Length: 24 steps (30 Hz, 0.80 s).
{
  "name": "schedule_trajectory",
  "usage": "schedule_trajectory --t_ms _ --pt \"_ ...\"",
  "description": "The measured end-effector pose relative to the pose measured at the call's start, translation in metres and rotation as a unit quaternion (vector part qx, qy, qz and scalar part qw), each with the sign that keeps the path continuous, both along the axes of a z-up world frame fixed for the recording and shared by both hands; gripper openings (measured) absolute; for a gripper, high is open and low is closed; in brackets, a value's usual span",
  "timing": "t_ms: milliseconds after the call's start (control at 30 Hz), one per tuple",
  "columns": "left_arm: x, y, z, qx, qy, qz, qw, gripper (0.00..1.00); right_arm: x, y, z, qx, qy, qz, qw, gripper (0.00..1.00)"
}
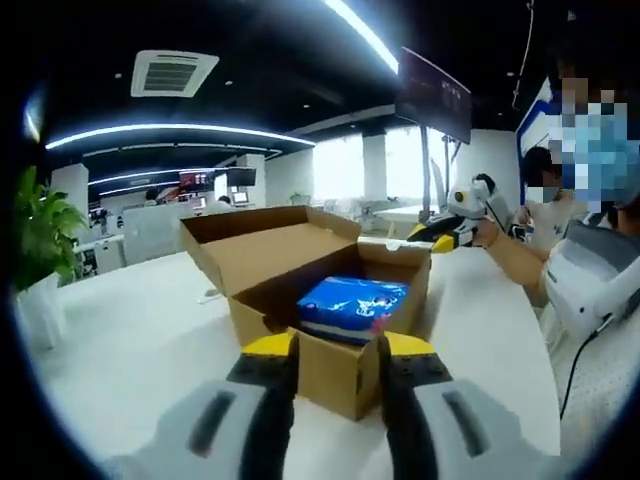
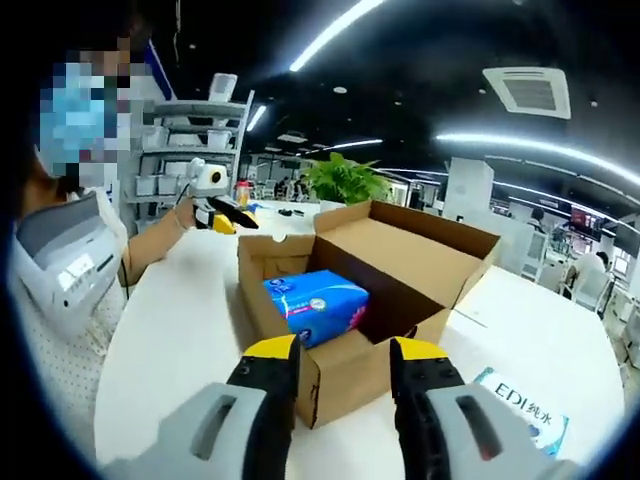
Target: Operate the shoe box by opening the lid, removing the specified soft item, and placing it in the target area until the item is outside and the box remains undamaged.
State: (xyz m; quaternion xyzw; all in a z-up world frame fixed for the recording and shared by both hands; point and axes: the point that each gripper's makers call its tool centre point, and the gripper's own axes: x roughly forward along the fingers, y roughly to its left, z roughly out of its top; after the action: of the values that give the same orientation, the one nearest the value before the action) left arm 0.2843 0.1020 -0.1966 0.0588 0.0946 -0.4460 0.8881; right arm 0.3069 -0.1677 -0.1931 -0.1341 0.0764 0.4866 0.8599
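Open cardboard box (image 1: 300, 290) on white bench (image 1: 130, 330), blue soft pack (image 1: 352, 306) lying inside it, left gripper (image 1: 338, 375) and right gripper (image 2: 343, 385) near the box's corners, jaws apparently parted, holding nothing

White table (image 2: 180, 320) carries open box (image 2: 400, 250), perhaps a leaflet (image 2: 525, 405).

The shoe box (image 1: 300, 290) is plain brown cardboard. The soft pack (image 1: 352, 306) inside it is bright blue with white marks and a little red. The bench (image 1: 130, 340) is white. Both grippers have grey bodies and black jaws with yellow tips.
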Motion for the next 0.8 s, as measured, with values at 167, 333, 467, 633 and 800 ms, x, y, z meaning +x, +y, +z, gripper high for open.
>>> schedule_trajectory --t_ms 167,333,467,633,800 --pt "0.004 -0.002 -0.014 0.022 0.013 0.003 0.9997 0.32 -0.003 0.003 -0.010 -0.026 0.003 0.007 0.9996 0.37" --pt "0.003 -0.004 -0.016 0.019 0.027 -0.004 0.9994 0.29 -0.002 0.005 -0.016 -0.040 0.002 0.007 0.9992 0.36" --pt "0.002 -0.006 -0.017 0.020 0.028 -0.002 0.9994 0.29 -0.002 0.005 -0.016 -0.038 0.001 0.008 0.9992 0.36" --pt "0.001 -0.008 -0.017 0.024 0.029 0.003 0.9993 0.28 0.001 0.004 -0.017 -0.032 0.000 0.010 0.9994 0.35" --pt "0.001 -0.009 -0.017 0.029 0.029 0.008 0.9991 0.28 0.004 0.005 -0.018 -0.023 -0.004 0.010 0.9997 0.36"
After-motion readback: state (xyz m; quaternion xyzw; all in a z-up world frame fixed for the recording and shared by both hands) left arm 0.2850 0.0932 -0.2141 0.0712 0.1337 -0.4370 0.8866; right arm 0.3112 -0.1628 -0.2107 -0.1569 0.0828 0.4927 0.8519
